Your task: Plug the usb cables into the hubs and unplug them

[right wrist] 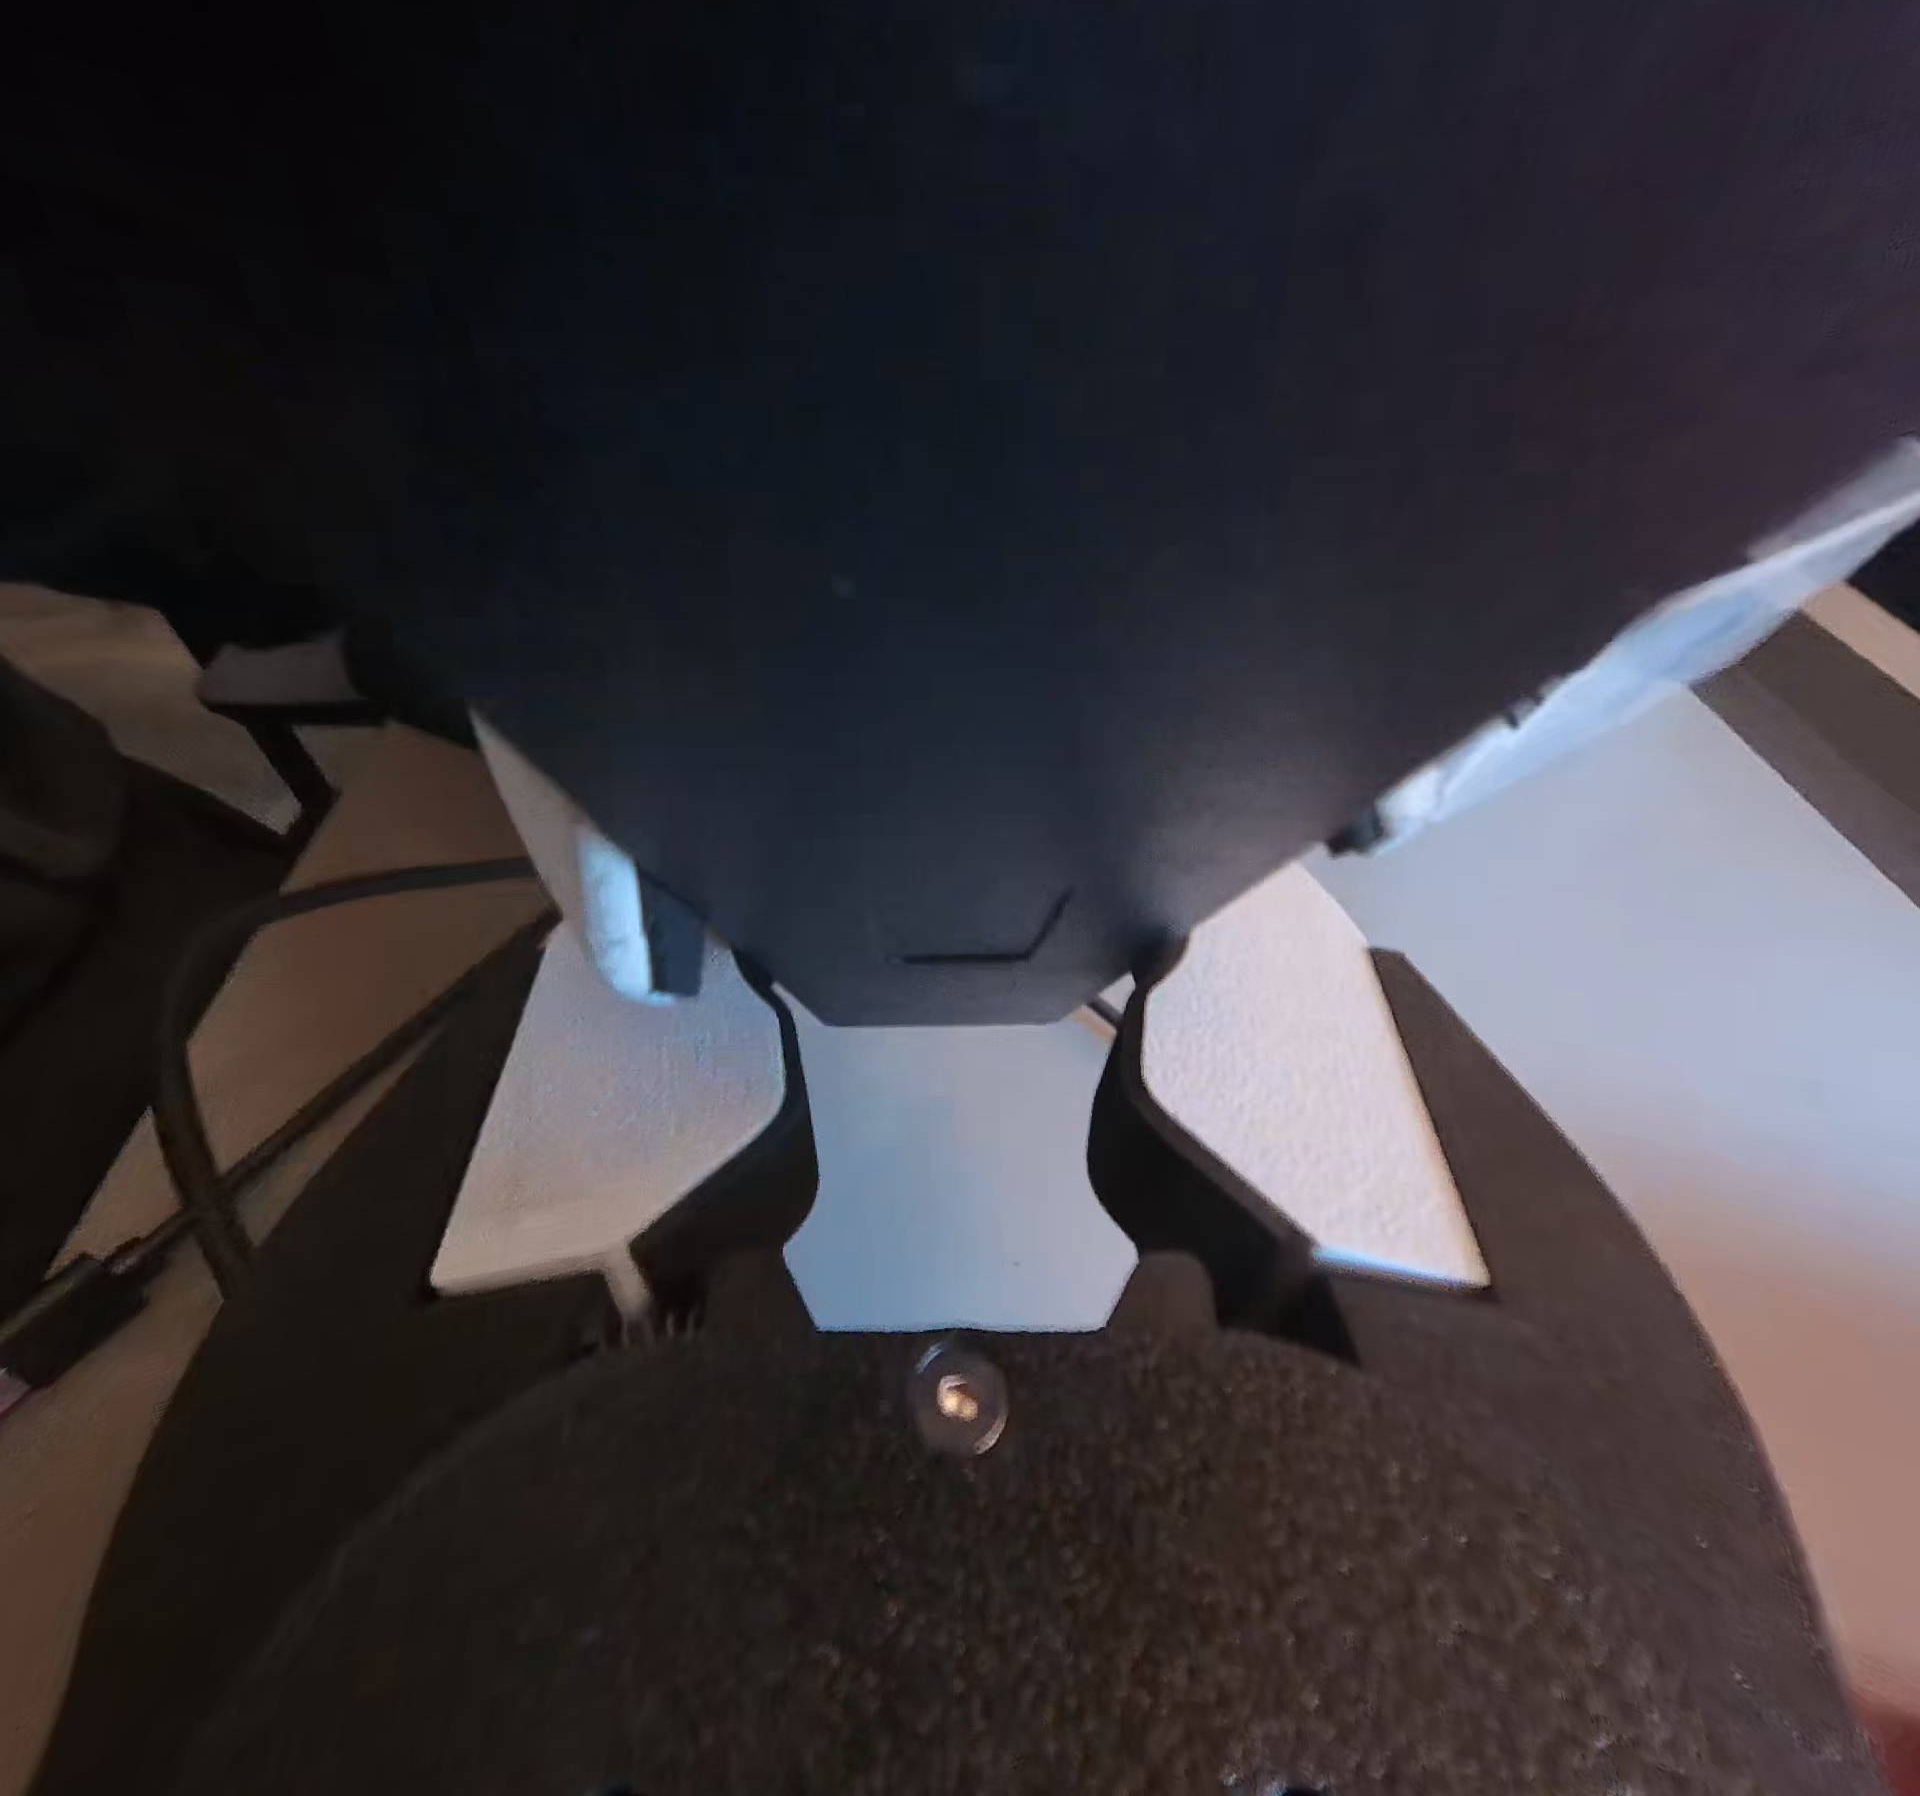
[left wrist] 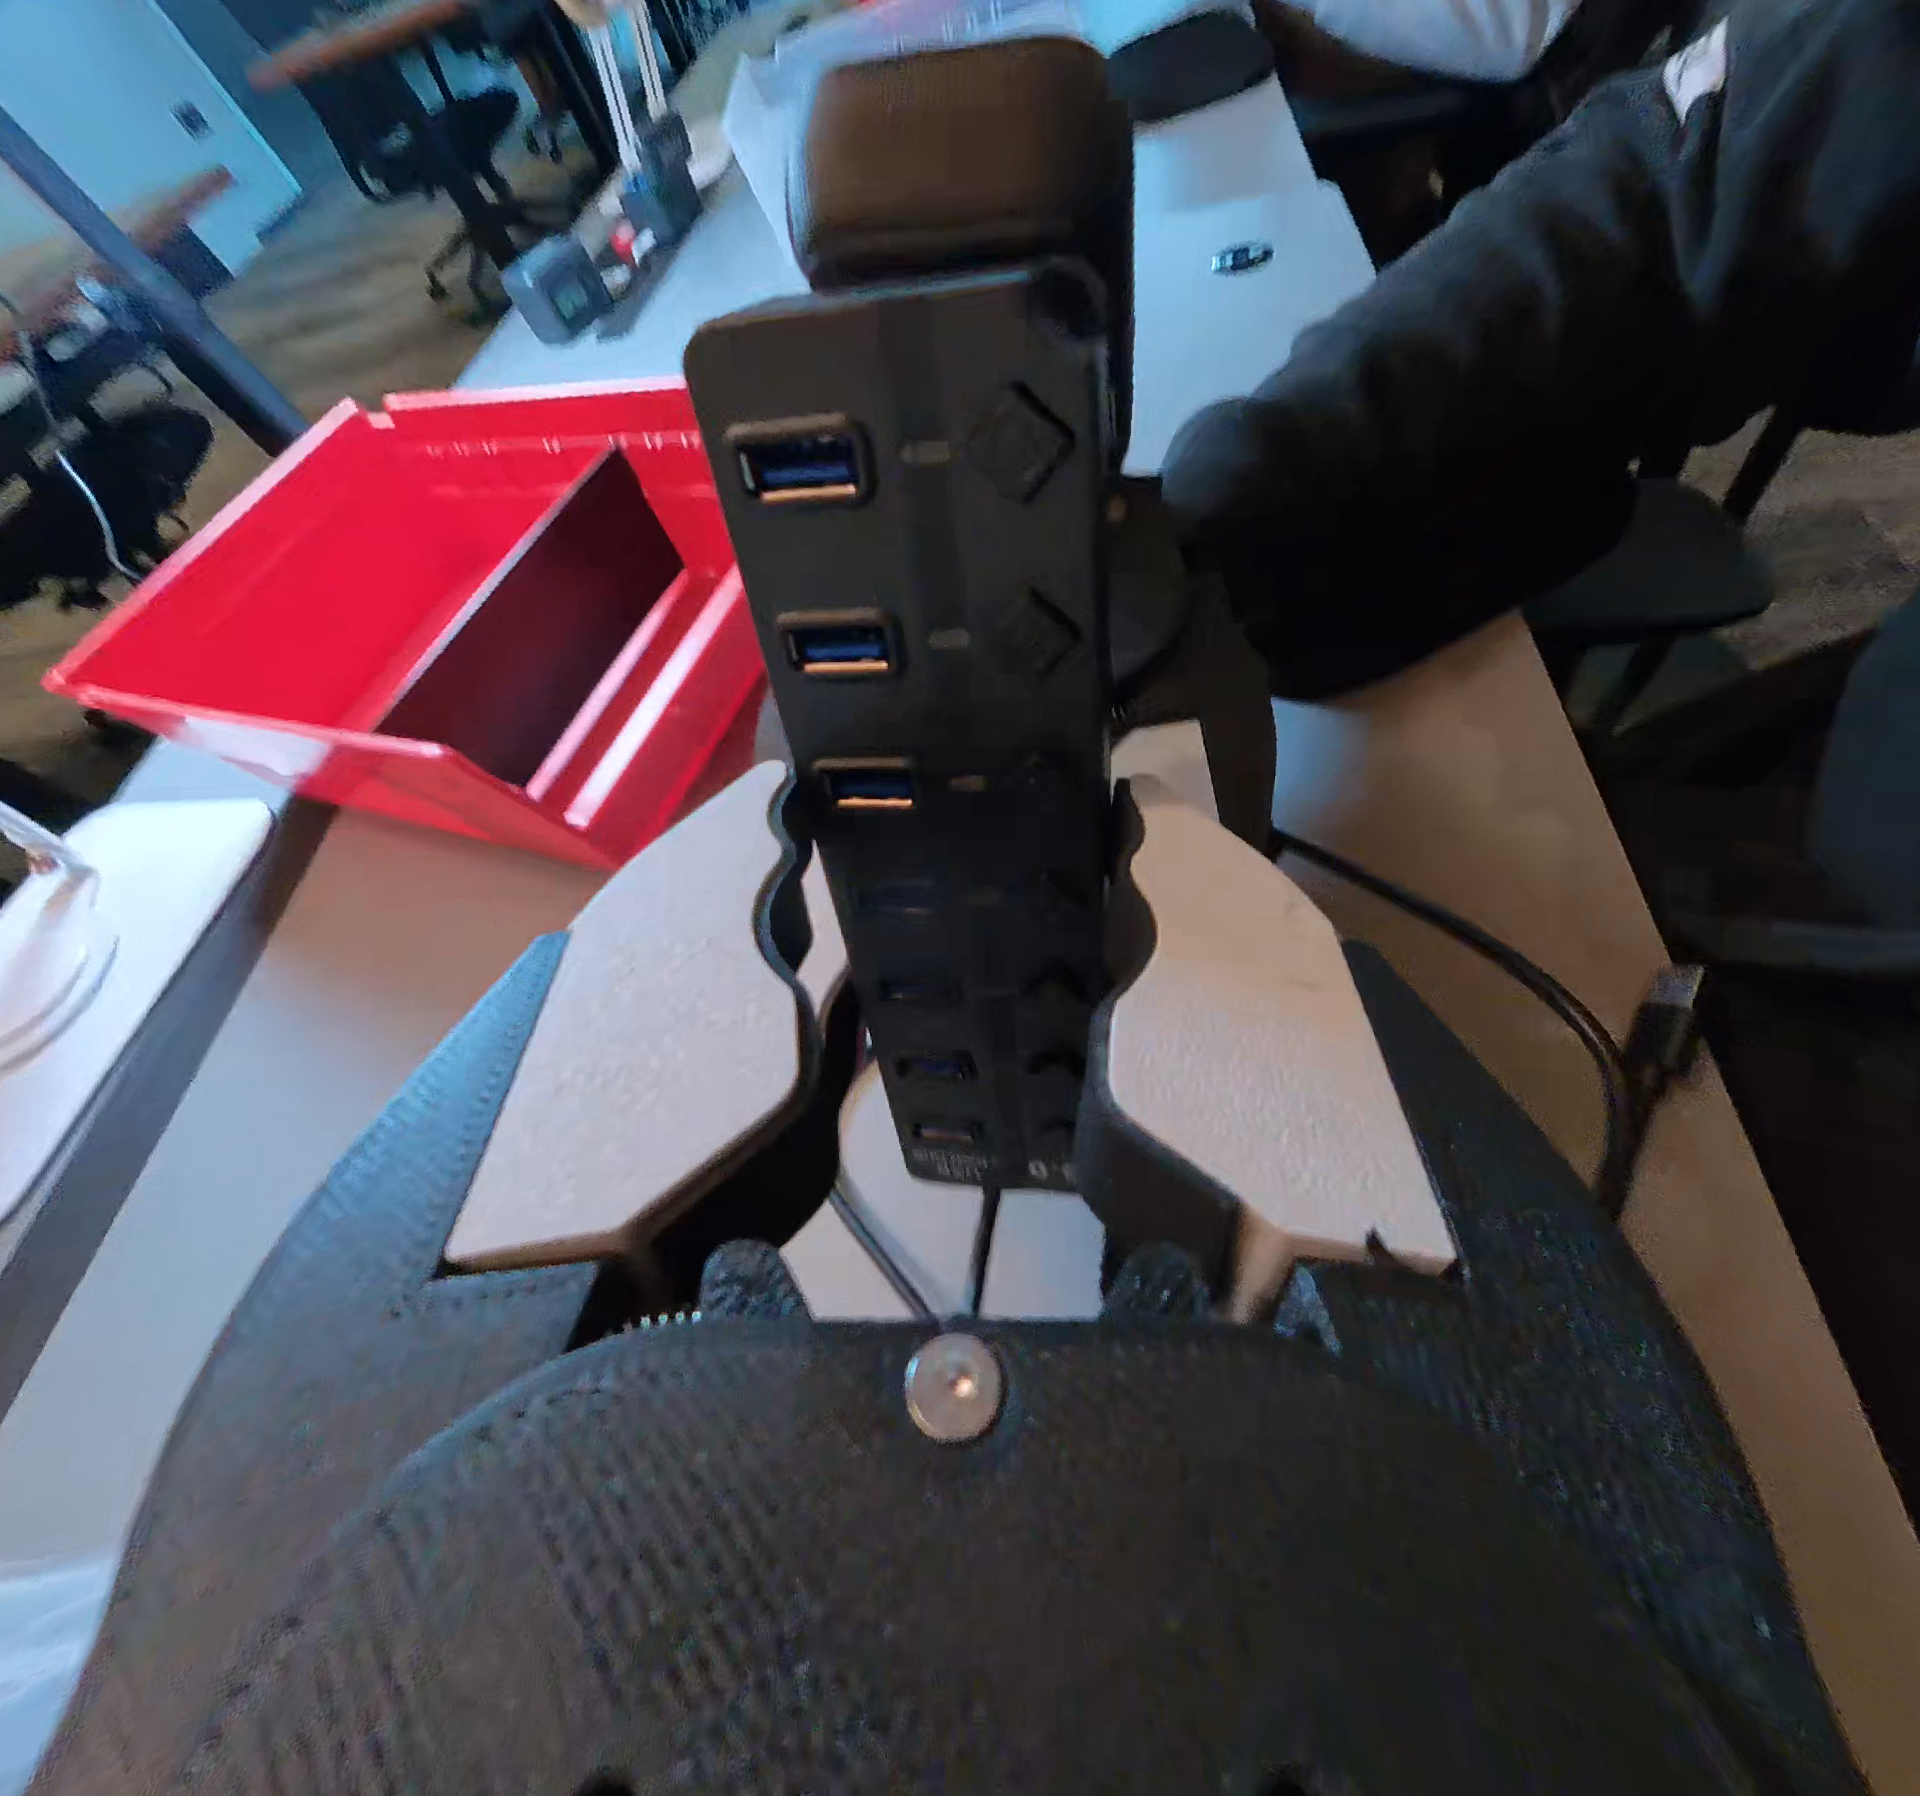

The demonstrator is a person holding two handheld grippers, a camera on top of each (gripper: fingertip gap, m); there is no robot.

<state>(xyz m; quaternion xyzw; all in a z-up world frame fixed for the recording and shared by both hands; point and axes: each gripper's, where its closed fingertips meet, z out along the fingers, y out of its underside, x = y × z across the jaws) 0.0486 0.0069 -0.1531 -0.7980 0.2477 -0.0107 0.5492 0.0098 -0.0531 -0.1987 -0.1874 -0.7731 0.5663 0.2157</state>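
- Black hub (left wrist: 914,707) stands clamped in our left gripper (left wrist: 961,873), centre frame; we see all visible ports empty.
- Loose cable plug (left wrist: 1668,1019) lies at 4 o'clock, unplugged.
- Our right gripper (right wrist: 956,1008) is parted, holding nothing; plugging remains.

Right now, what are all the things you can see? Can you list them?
USB hub: one, black with blue ports, standing up between the left gripper's fingers.
Bin: one, red, open, on the table left of the hub.
Loose cable: one, black, lying on the table at right.
Table: one, tan.
Sleeve: one, black, right of the hub.
Left gripper: one, black, shut on the hub.
Right gripper: one, black, facing a big dark shape I cannot identify.
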